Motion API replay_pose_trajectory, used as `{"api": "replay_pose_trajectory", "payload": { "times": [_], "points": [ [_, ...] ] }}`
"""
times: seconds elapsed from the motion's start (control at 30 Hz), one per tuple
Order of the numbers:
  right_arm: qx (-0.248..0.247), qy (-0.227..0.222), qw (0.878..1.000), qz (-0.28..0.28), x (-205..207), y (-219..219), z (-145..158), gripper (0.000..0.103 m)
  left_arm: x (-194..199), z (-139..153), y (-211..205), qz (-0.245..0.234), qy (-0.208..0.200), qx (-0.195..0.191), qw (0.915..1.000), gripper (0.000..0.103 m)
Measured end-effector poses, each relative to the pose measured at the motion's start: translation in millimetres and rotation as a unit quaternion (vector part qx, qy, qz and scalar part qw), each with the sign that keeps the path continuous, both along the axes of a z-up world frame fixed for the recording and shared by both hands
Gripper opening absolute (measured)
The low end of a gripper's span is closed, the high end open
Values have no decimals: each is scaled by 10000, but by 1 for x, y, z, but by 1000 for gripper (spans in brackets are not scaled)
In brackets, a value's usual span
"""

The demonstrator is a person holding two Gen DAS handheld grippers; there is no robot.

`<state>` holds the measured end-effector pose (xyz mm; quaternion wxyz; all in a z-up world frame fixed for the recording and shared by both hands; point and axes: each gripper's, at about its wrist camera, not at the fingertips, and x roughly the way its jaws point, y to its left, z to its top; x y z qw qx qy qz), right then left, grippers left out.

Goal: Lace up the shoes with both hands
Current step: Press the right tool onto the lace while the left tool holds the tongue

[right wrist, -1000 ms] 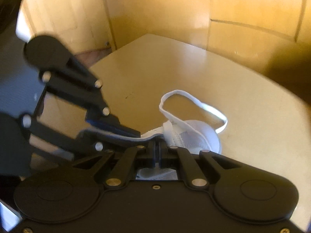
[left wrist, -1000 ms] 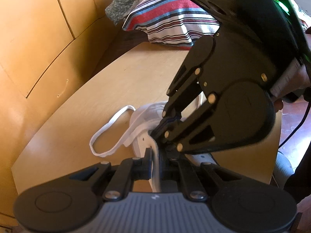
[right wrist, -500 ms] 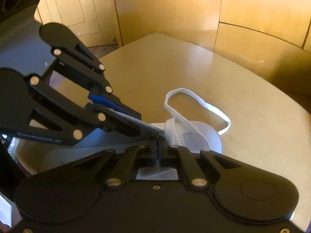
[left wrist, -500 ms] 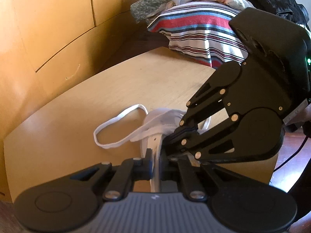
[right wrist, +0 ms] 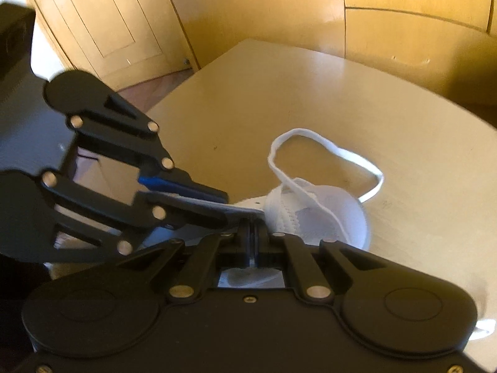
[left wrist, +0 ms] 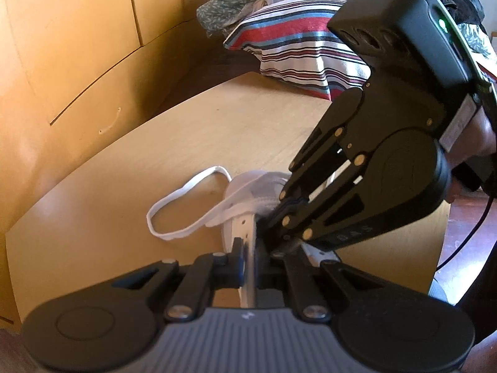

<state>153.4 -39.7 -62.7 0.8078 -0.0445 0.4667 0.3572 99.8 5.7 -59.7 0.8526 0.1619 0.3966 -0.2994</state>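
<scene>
White shoe (left wrist: pixel 245 205) just ahead of both grippers: left gripper (left wrist: pixel 248 258) pinches its flap (eyelet strip), right gripper (right wrist: pixel 252 242) closed.

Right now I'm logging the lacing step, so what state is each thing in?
Left gripper: jaws shut on the shoe's white eyelet flap.
Right gripper: jaws shut at the shoe; what they pinch is hidden.
Shoe: white, resting on the table.
Lace: loose loop lying on the table beside the toe.
</scene>
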Motion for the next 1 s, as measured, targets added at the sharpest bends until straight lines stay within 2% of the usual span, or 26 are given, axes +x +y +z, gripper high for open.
{"api": "replay_pose_trajectory", "payload": {
  "times": [0.1, 0.3, 0.37, 0.43, 0.47, 0.6, 0.7, 1.0],
  "points": [
    [73, 160, 9998, -17, 3, -3, -1, 1, 0, 0, -1, -25, -6, 13, 10000, 7],
    [110, 166, 9998, -56, 5, -9, -2, 1, -2, 2, 1, -52, -41, 26, 10000, 7],
    [-8, 20, 10000, 22, -1, -6, 1, 1, -1, 2, 4, 13, -2, -53, 10000, 12],
    [-66, -95, 9999, 79, -6, -3, 4, 1, -3, 3, 5, 7, -30, 17, 10000, 20],
    [-70, -122, 9999, 101, -8, -3, 4, 2, -4, 3, 5, -18, -41, 60, 10000, 21],
    [-26, -105, 9998, 165, -9, -2, 4, 1, -19, 8, 0, -167, -211, 258, 9993, 19],
    [-70, -44, 9998, 202, -6, 0, 1, 2, -26, 16, 0, -230, -364, 198, 9989, 11],
    [-231, -37, 9994, 250, -1, 9, -5, 2, -27, 16, -3, -355, -425, 284, 9981, 10]
  ]
}}
